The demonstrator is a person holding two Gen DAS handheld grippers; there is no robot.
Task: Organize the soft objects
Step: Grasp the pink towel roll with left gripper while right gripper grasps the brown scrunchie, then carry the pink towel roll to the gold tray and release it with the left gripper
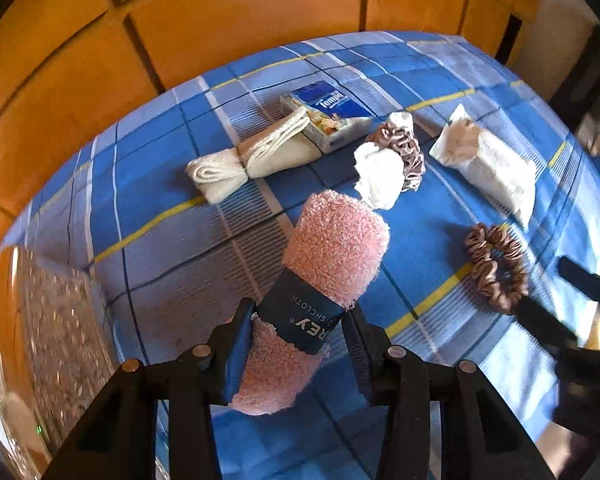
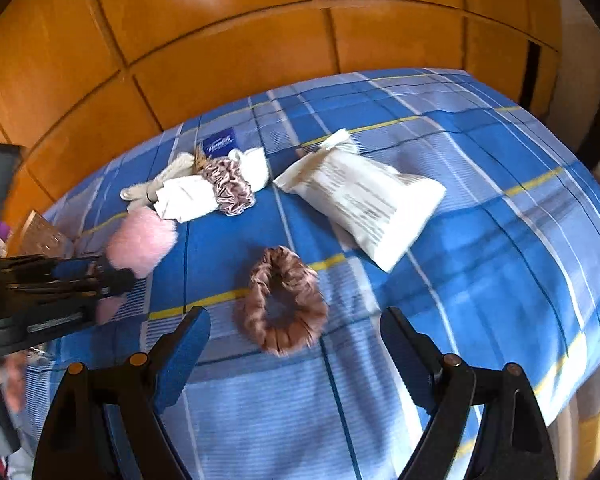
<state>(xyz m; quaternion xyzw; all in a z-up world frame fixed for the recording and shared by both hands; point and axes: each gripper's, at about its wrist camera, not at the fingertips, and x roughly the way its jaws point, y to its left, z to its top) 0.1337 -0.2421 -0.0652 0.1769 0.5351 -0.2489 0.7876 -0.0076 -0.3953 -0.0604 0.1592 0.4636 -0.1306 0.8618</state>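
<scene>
Left gripper [image 1: 300, 344] clamped the pink rolled dishcloth [image 1: 332, 256] at its dark paper band [image 1: 300, 316], pads pressing both sides, roll tilted up off the blue plaid bedspread [image 1: 160, 248]. Right gripper [image 2: 296, 356] hung with jaws spread wide and empty, just short of the brown scrunchie [image 2: 284, 300], which lay flat on the bedspread. White tissue pack [image 2: 364, 200] lay just beyond the scrunchie; the second scrunchie [image 2: 230, 190] on a white cloth [image 2: 184, 200] further beyond. Best approach, probably: straddle one side of the scrunchie ring, pinch fabric only, avoid snagging the bedspread, keep the dishcloth grip on the band so it stays rolled.
</scene>
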